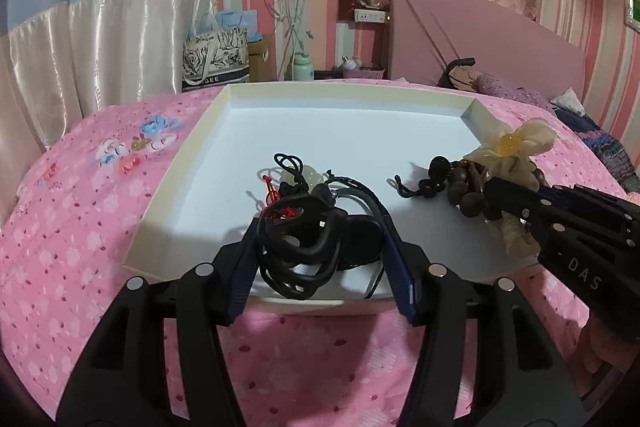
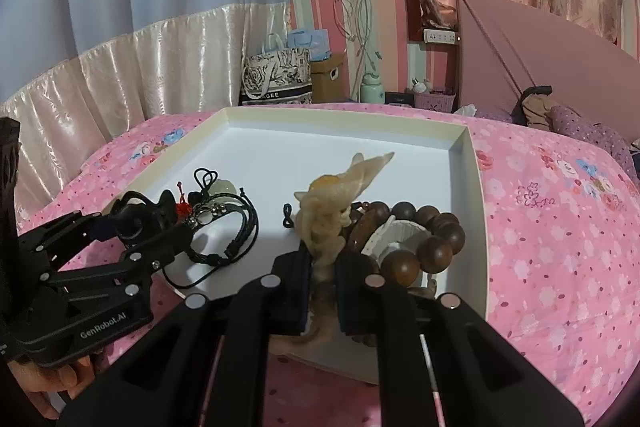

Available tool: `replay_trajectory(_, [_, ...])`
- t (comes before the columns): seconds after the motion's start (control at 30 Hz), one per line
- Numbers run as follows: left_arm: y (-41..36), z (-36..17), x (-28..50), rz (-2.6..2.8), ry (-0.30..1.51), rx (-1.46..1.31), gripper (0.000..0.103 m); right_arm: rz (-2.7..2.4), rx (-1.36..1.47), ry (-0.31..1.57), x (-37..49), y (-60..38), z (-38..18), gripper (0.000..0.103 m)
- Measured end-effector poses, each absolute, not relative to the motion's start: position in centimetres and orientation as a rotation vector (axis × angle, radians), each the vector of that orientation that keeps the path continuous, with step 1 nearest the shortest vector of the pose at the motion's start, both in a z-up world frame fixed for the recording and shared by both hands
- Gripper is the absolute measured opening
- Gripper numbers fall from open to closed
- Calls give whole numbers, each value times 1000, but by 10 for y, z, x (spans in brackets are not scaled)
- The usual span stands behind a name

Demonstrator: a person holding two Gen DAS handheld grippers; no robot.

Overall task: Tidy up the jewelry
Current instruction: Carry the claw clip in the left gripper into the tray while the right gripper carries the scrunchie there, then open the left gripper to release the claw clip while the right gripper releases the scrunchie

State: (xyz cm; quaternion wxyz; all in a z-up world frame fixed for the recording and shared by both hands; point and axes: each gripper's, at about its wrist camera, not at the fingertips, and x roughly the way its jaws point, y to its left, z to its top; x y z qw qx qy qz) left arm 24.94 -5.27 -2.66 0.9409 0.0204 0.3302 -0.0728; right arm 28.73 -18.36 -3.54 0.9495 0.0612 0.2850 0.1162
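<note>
While my left gripper (image 1: 320, 259) stands half open around a black clip (image 1: 304, 251), pads touching its sides, my right gripper (image 2: 323, 287) is pinched on a cream cloth flower (image 2: 332, 203) with one amber bead. Both lie in one white tray (image 2: 476, 187) on the pink bedspread (image 2: 560, 227). Brown wooden beads (image 2: 432, 239) crowd the flower; black cords (image 2: 232, 227) lie beside the clip. Beyond: one bag (image 2: 276, 75), one green bottle (image 2: 372, 89).

black cords (image 1: 298, 247) | cream flower piece (image 2: 332, 203) | wooden beads (image 2: 424, 239) | all in tray (image 1: 344, 95)
</note>
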Motion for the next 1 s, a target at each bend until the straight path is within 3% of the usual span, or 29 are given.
replay_trajectory(1.0, [-55, -27, 252, -141, 680, 44, 57, 164, 106, 535, 279, -188, -29, 13])
